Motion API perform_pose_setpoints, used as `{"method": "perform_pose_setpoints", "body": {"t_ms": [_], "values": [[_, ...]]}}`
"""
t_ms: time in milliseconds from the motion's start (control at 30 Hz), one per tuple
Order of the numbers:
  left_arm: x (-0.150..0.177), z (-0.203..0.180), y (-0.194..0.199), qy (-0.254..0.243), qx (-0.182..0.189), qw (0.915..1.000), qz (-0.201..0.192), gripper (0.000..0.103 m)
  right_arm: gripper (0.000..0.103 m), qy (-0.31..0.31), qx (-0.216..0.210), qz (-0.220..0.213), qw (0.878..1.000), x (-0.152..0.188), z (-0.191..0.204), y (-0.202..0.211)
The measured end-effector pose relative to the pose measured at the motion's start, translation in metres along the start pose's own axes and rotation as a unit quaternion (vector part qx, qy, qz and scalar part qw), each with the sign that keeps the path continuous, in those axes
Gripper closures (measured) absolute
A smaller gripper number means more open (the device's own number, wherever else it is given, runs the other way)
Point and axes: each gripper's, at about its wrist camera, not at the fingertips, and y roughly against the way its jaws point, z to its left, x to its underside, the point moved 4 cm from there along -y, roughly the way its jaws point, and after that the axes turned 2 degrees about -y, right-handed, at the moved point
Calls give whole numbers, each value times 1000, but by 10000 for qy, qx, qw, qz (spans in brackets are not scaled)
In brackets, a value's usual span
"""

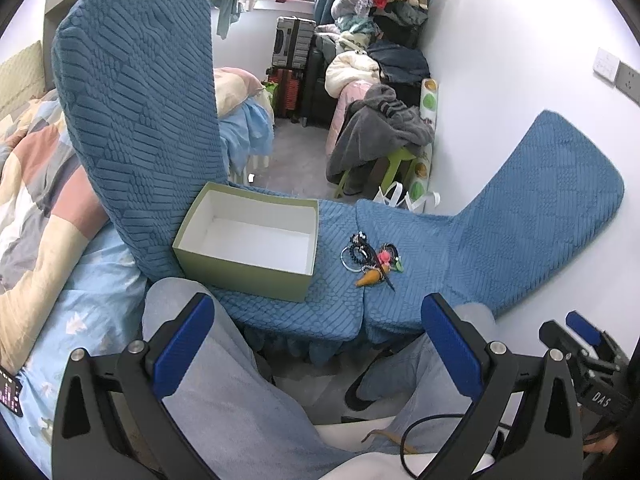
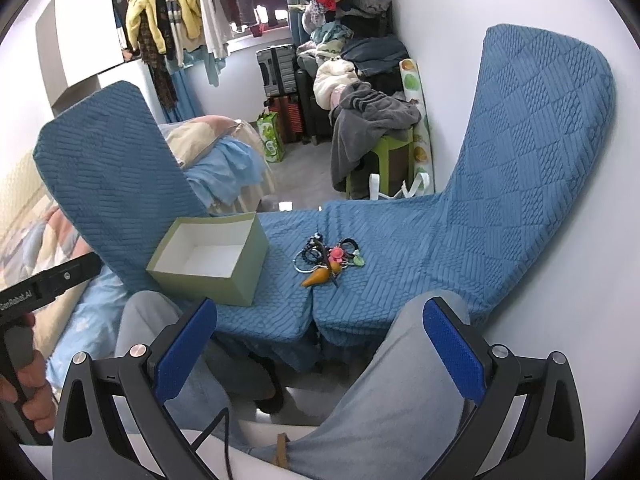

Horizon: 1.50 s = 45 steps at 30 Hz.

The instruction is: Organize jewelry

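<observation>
Left wrist view: the left gripper (image 1: 318, 344), jaws spread and empty, hangs over the person's knees; a tangled jewelry pile (image 1: 370, 260) lies near the blue seat's (image 1: 460, 248) front edge, just beside the empty green box (image 1: 248, 240).

Right wrist view: the right gripper (image 2: 320, 346), equally released, faces the pile; lifting one piece at a time would likely avoid snags.

Jewelry pile (image 1: 370, 261) right of green box (image 1: 248, 240): pieces tangled, single items too small to separate; orange piece (image 1: 370, 279) unclear in kind. Box near wall hides part of its floor. Left of box, dark device (image 1: 10, 394) cut by frame edge, screen text unreadable. Below box, black cable (image 1: 416, 446) runs out of frame, end unseen. Right gripper (image 1: 588, 336) partly cut off at edge in left wrist view.
</observation>
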Motion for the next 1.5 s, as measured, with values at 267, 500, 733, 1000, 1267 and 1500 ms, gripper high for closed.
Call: {"method": "perform_pose_setpoints", "body": {"t_ms": [267, 500, 733, 1000, 1267, 1500], "values": [[6, -1, -2, -40, -38, 10000, 70, 0, 0, 146, 237, -126, 9995, 7, -4, 4], [4, 3, -3, -35, 16, 10000, 65, 0, 0, 86, 250, -94, 9996, 5, -4, 0], [6, -3, -10, -51, 174, 9998, 86, 1, 0, 325, 132, -275, 9990, 2, -4, -2], [8, -7, -32, -84, 275, 9995, 161, 1, 3, 52, 187, -141, 9997, -2, -25, -17], [5, -21, -75, -57, 933, 9954, 228, 5, 40, 57, -114, -223, 9997, 4, -36, -58], [7, -40, -130, -207, 1324, 9892, 600, 21, 63, -82, -420, -117, 9990, 13, -47, -113]]}}
